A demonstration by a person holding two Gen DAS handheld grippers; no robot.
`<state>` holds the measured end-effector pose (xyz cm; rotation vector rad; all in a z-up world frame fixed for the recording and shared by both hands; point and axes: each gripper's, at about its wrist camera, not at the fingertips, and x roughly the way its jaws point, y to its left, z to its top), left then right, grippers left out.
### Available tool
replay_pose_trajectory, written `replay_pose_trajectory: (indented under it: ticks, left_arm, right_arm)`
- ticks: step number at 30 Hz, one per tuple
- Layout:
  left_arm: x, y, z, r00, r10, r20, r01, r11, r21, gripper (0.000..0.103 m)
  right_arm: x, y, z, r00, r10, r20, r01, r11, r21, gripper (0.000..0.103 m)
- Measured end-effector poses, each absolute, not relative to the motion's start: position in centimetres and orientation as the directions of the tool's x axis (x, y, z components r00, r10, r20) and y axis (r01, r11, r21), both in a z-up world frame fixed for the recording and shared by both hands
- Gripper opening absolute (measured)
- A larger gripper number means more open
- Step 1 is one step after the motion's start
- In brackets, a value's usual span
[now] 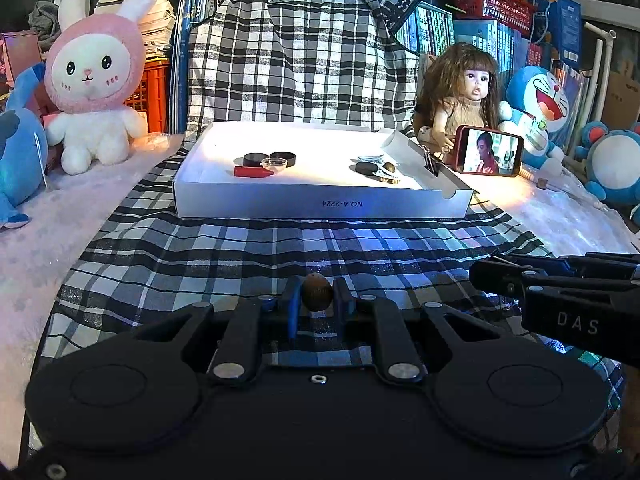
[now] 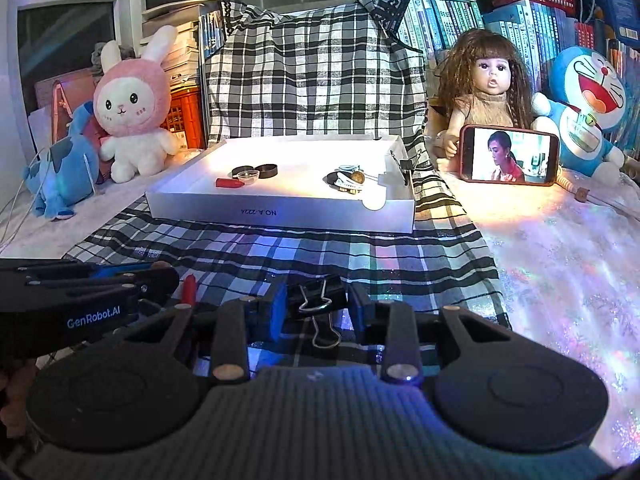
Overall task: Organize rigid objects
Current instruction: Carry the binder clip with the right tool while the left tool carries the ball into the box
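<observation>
My left gripper (image 1: 316,298) is shut on a small brown nut (image 1: 316,292) above the checked cloth. My right gripper (image 2: 316,300) is shut on a black binder clip (image 2: 318,298), its wire handles hanging toward me. A red stick (image 2: 189,289) lies on the cloth just left of it. The white tray (image 1: 320,204) stands ahead; it holds black round lids (image 1: 270,158), a clear cup (image 1: 273,165) and a red piece (image 1: 251,172) on the left, and a black disc, shell and nuts (image 1: 378,170) on the right. A binder clip (image 1: 431,164) is clamped on the tray's right wall.
A pink rabbit plush (image 1: 94,80) and a blue plush (image 1: 20,148) sit at the left. A doll (image 1: 460,92), a phone playing video (image 1: 489,151) and Doraemon plushes (image 1: 540,104) sit at the right. Checked cloth (image 1: 280,256) covers the table; books stand behind.
</observation>
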<state>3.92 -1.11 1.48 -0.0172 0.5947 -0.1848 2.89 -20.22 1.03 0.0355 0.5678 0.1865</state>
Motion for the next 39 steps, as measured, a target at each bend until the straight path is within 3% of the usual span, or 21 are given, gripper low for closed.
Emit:
replay_pose_trajectory:
  ticks: [22, 39]
  left_arm:
    - [8.7, 0.5, 4.5, 0.835, -0.173, -0.522, 0.163, 0.984, -0.066, 0.016]
    - [17.0, 2.1, 6.2, 0.794, -0.168, -0.585, 0.111, 0.985, -0.132, 0.016]
  right_arm:
    - [8.0, -21.7, 3.4, 0.831, 0.179, -0.526, -0.093, 0.978, 0.185, 0.038]
    - [16.5, -21.9, 5.0, 0.752, 0.190, -0.631, -0.062, 0.974, 0.219, 0.038]
